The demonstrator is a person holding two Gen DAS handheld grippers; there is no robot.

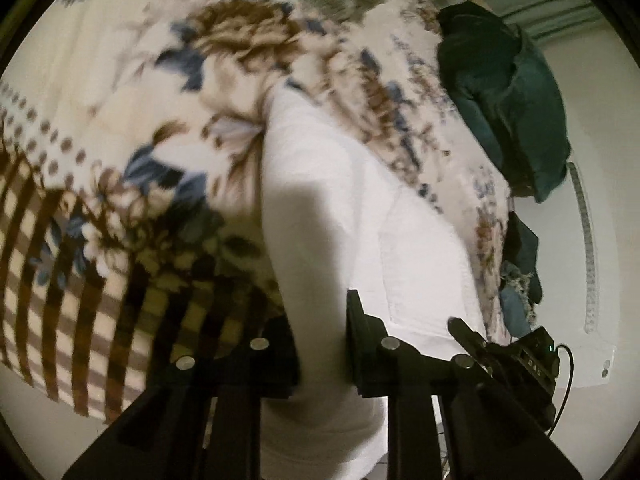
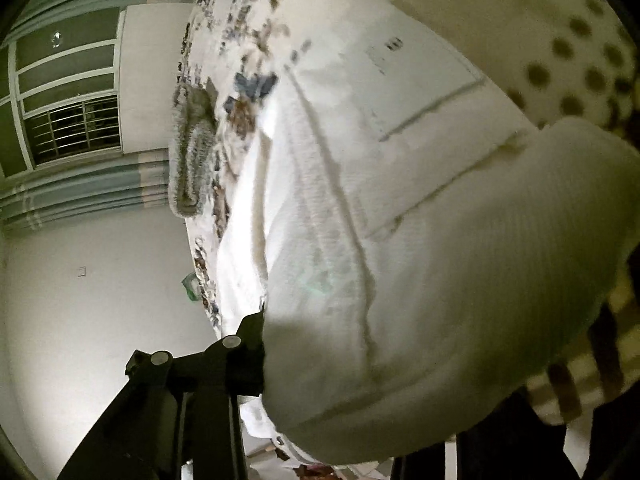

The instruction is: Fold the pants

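Left wrist view is showing us holding the white pants (image 1: 340,208) on the floral bed (image 1: 132,120), left tongs (image 1: 324,352) clamped on cloth at six o'clock, right tongs (image 2: 360,368) apparently gripping too, so we are keeping both edges level while folding.

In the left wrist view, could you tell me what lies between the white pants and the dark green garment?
In the left wrist view, a strip of the floral blanket separates the white pants from the dark green garment; nothing else lies there.
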